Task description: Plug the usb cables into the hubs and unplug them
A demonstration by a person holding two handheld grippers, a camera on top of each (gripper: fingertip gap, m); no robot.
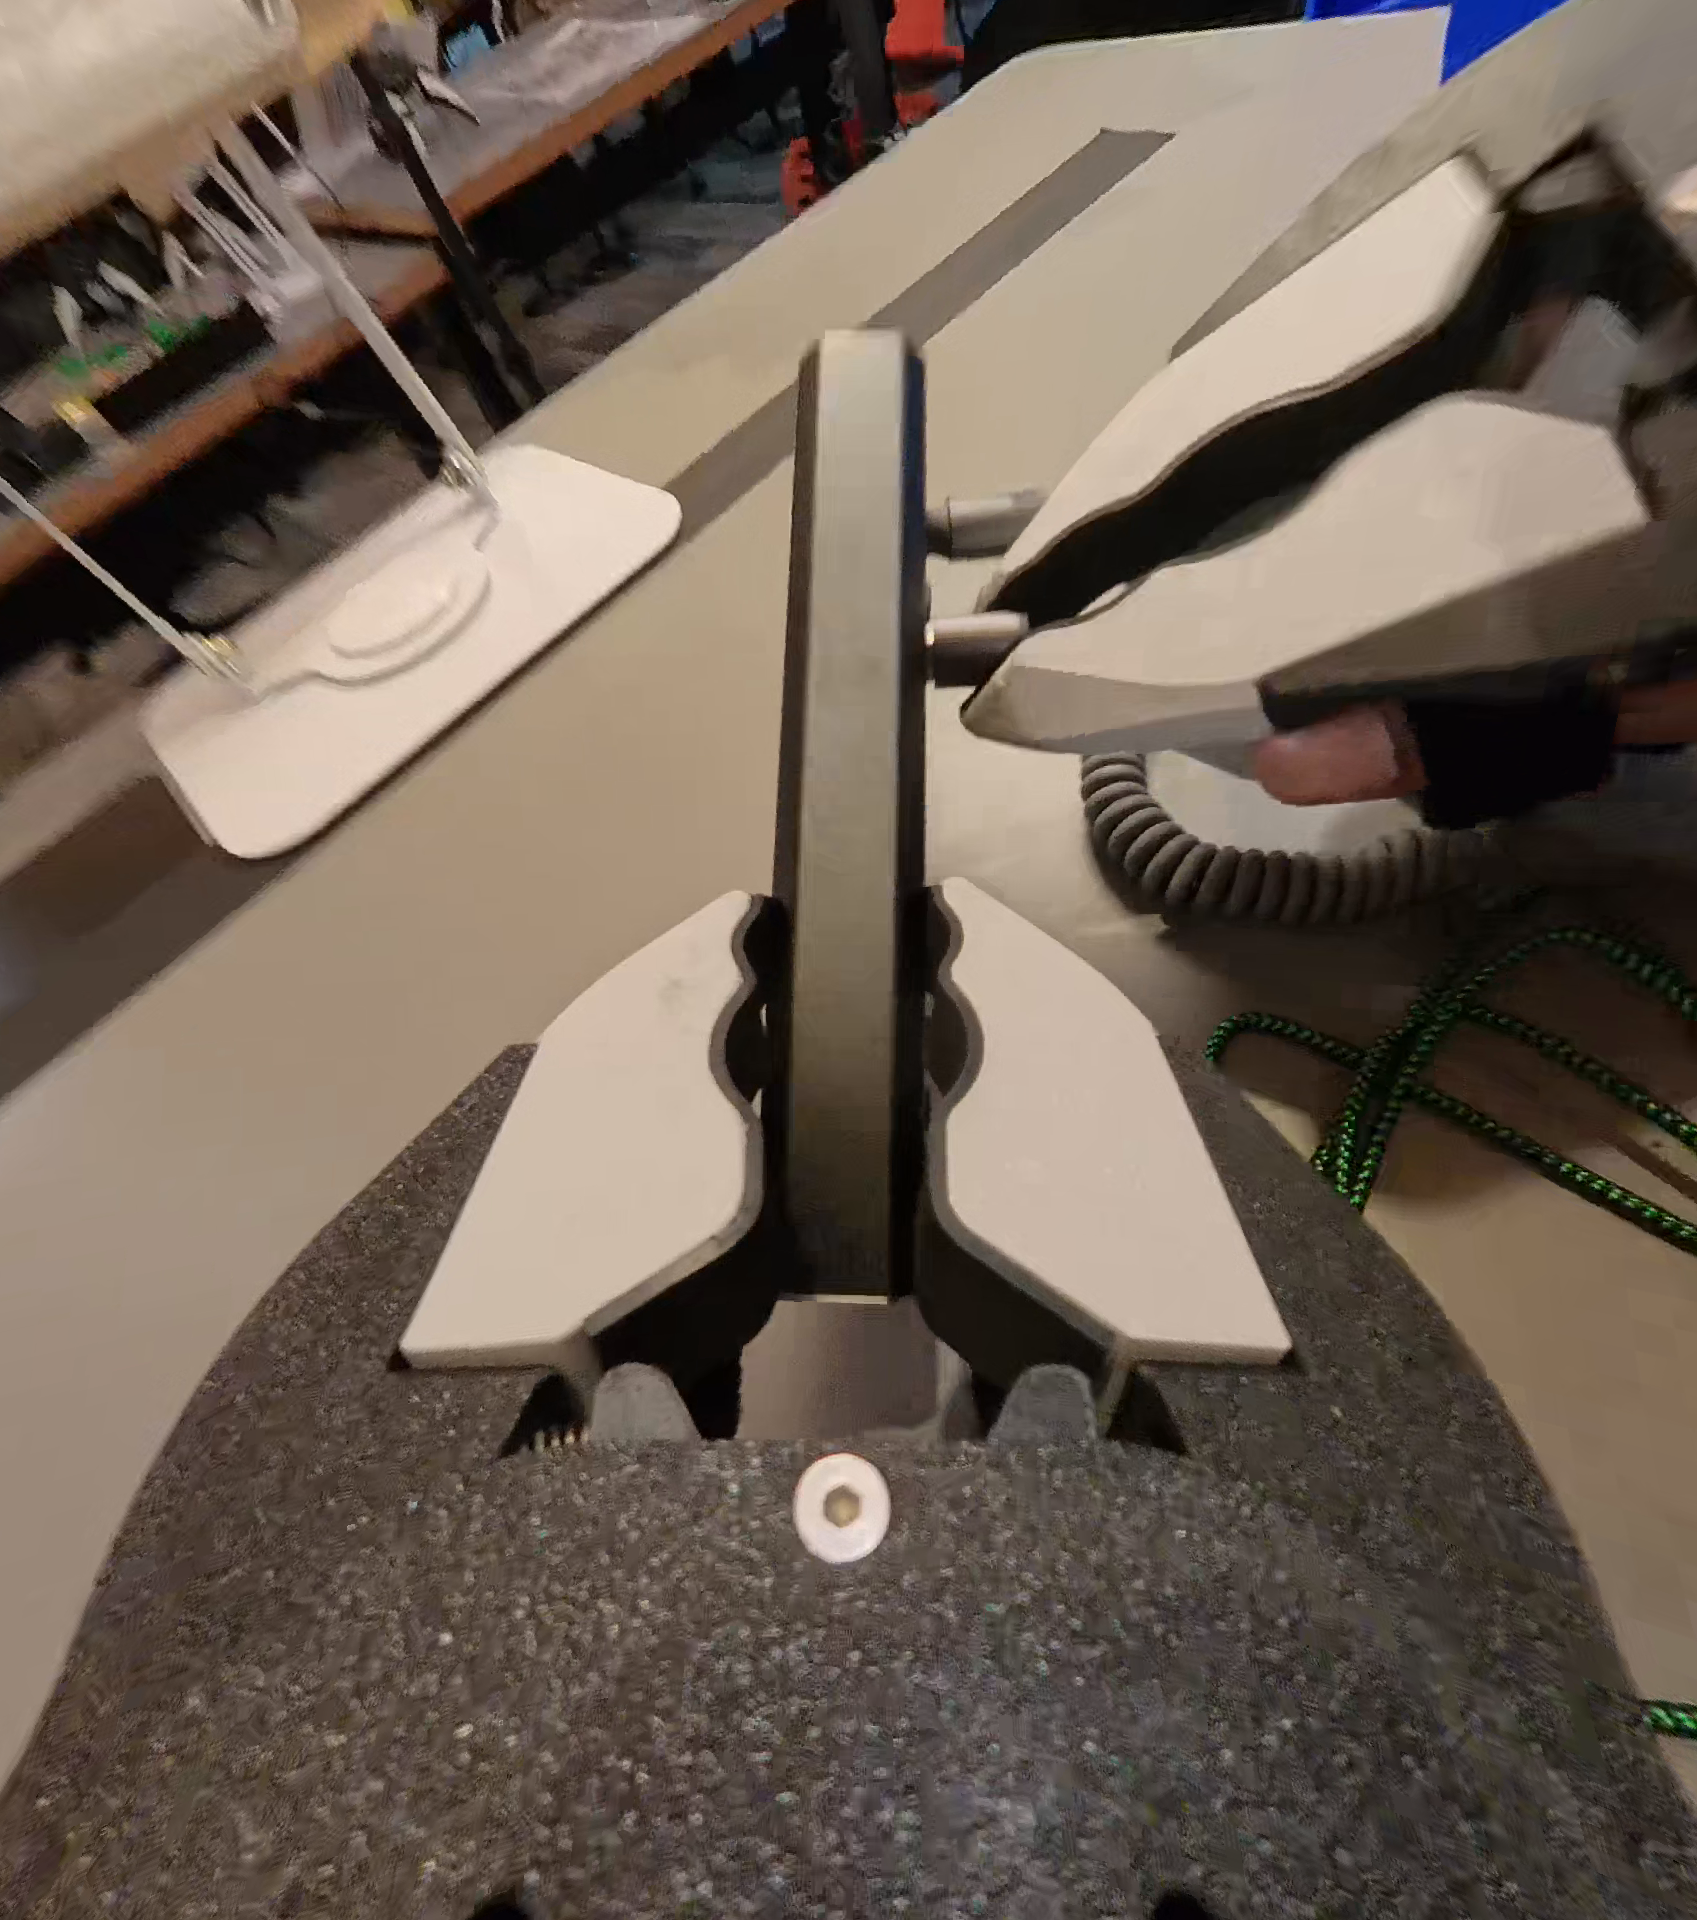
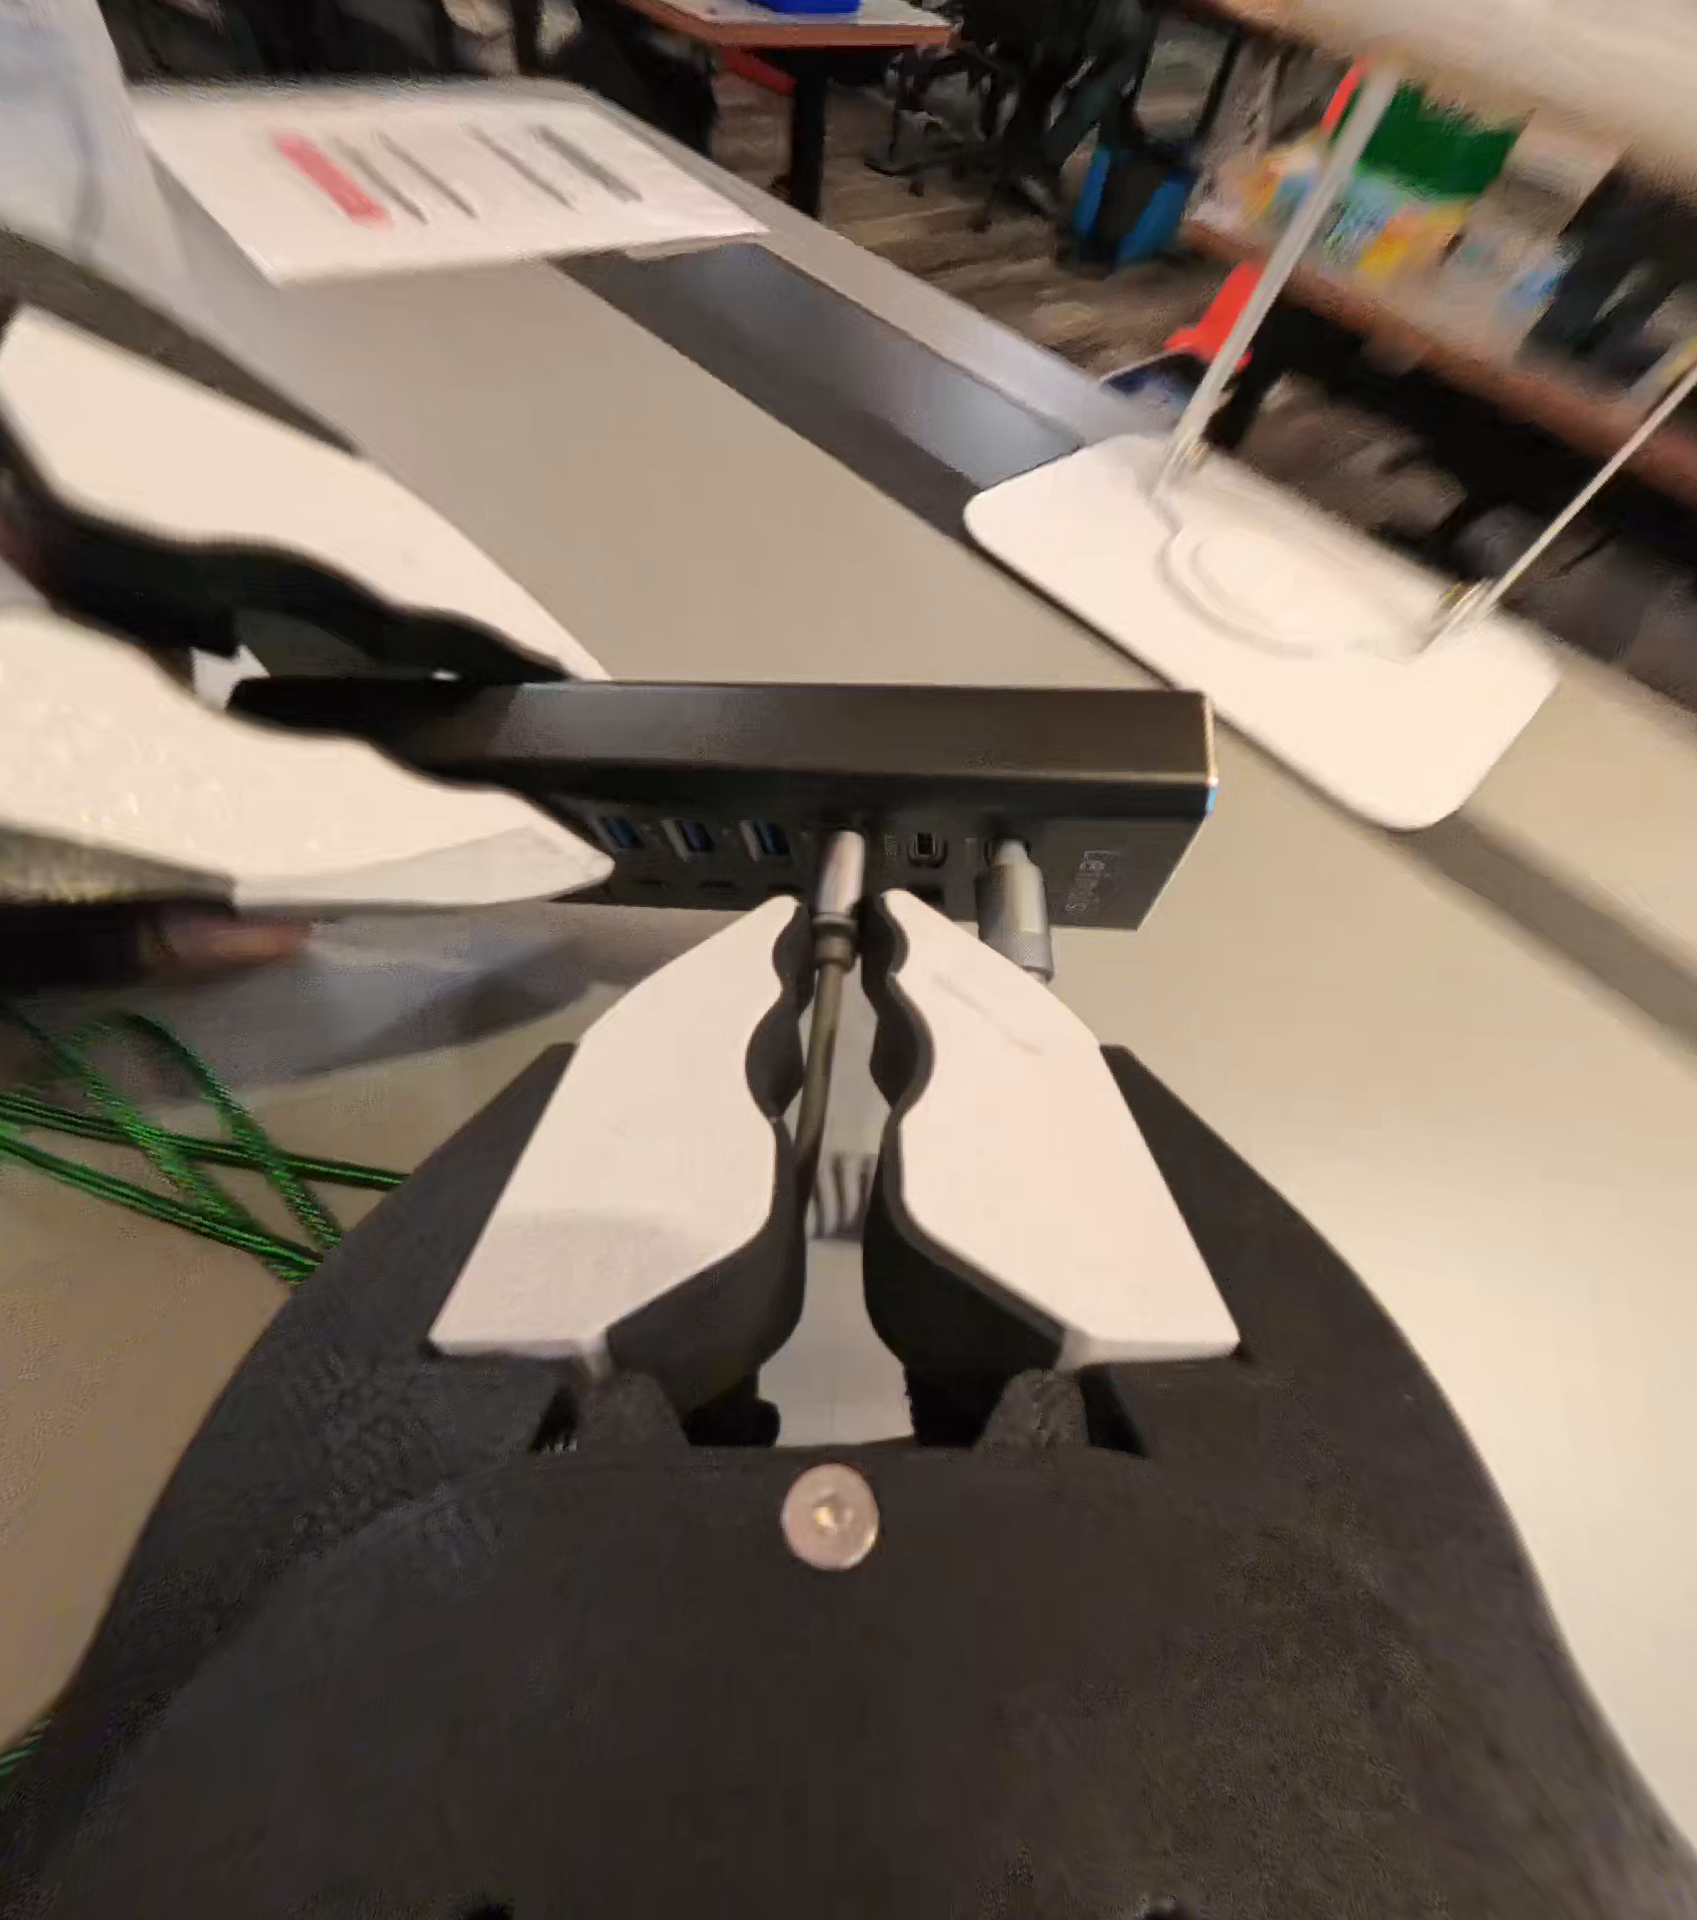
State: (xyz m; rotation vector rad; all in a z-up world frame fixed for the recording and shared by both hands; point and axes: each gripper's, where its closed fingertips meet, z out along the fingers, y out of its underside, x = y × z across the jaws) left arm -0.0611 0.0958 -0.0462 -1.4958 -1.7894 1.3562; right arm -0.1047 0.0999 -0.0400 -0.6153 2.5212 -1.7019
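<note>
My left gripper (image 1: 846, 914) is shut on a long black USB hub (image 1: 854, 727) and holds it on edge above the table. The hub also shows in the right wrist view (image 2: 823, 732), with blue ports along its near face. My right gripper (image 2: 836, 914) is shut on the grey metal plug (image 2: 839, 862) of a thin cable seated in a middle port. A second grey plug (image 2: 1015, 899) sits in a port nearer the hub's free end. In the left wrist view both plugs (image 1: 974, 632) show at the hub's right side, with the right gripper (image 1: 989, 655) on the lower one.
A white stand base (image 1: 428, 644) with clear acrylic legs sits at the table's far edge, also in the right wrist view (image 2: 1270, 623). A green braided cable (image 1: 1446, 1049) and a grey coiled cable (image 1: 1239, 873) lie on the table. A paper sheet (image 2: 449, 177) lies far left.
</note>
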